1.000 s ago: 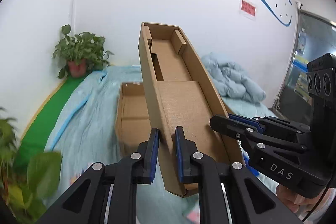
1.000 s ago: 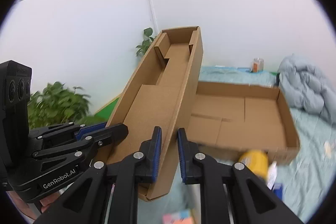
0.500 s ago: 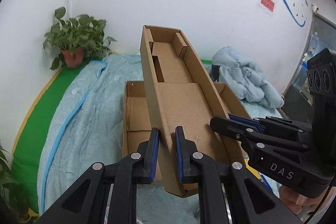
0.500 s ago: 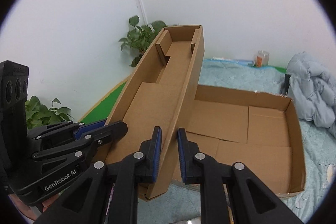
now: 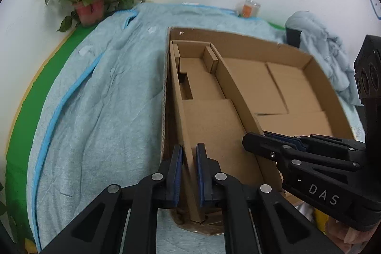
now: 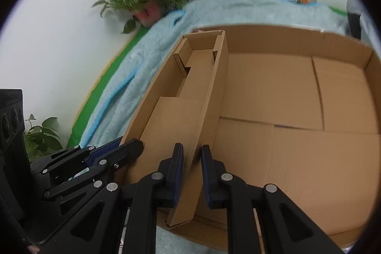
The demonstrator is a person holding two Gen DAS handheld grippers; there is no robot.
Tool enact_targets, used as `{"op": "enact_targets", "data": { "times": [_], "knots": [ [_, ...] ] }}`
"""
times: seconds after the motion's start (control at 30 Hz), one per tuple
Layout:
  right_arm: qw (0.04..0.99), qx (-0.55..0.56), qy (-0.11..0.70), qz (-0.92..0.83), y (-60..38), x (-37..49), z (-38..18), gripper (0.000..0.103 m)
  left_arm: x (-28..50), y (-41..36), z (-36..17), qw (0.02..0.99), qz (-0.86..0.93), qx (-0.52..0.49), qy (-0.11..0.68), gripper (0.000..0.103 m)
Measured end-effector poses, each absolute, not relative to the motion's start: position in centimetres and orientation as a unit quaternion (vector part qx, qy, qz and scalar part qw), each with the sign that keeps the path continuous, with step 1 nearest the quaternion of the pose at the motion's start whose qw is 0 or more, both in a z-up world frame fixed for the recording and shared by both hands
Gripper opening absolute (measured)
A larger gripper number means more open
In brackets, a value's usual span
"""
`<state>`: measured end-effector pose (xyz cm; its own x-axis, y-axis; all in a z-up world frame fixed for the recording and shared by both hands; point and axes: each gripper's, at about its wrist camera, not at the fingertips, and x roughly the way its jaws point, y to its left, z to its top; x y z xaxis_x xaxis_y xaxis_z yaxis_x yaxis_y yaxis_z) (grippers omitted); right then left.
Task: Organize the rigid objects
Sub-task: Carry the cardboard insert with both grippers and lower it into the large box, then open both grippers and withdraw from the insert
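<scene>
Your left gripper (image 5: 189, 170) and right gripper (image 6: 192, 173) each clamp a long wall of the narrow open brown cardboard tray (image 5: 209, 120), held along the left inside the wide shallow cardboard box (image 6: 309, 111).

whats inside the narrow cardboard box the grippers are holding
Only its own folded flaps show inside the narrow cardboard box, with a rectangular slot by the left wall. No loose items are visible. The end nearest the left gripper and right gripper is hidden.

Narrow box (image 5: 209, 125) inside large box (image 5: 297, 58)
</scene>
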<state>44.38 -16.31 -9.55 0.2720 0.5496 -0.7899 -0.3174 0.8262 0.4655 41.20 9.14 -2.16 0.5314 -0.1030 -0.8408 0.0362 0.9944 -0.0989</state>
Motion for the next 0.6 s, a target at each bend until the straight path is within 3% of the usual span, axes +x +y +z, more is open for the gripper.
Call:
{"op": "enact_targets", "data": {
  "times": [0.27, 0.43, 0.53, 0.57, 0.6],
  "knots": [
    [0.775, 0.104, 0.564, 0.264, -15.1, 44.3, -12.3, 0.015, 40.7, 11.3, -5.6, 0.863, -0.026, -0.060, 0.501, 0.006],
    [0.782, 0.109, 0.552, 0.270, -15.5, 43.6, -11.9, 0.023, 38.4, 11.8, -4.6, 0.875, -0.028, -0.074, 0.478, 0.006],
    [0.813, 0.107, 0.509, 0.263, -17.7, 41.4, -9.3, 0.051, 35.5, 11.3, -2.5, 0.900, -0.003, -0.060, 0.432, 0.011],
    [0.831, 0.101, 0.483, 0.258, -19.1, 39.9, -7.9, 0.070, 34.2, 11.0, -1.5, 0.912, 0.009, -0.050, 0.408, 0.022],
    [0.843, 0.094, 0.467, 0.251, -20.0, 38.9, -7.0, 0.082, 32.7, 10.6, -0.5, 0.925, 0.018, -0.043, 0.378, 0.047]
  ]
}}
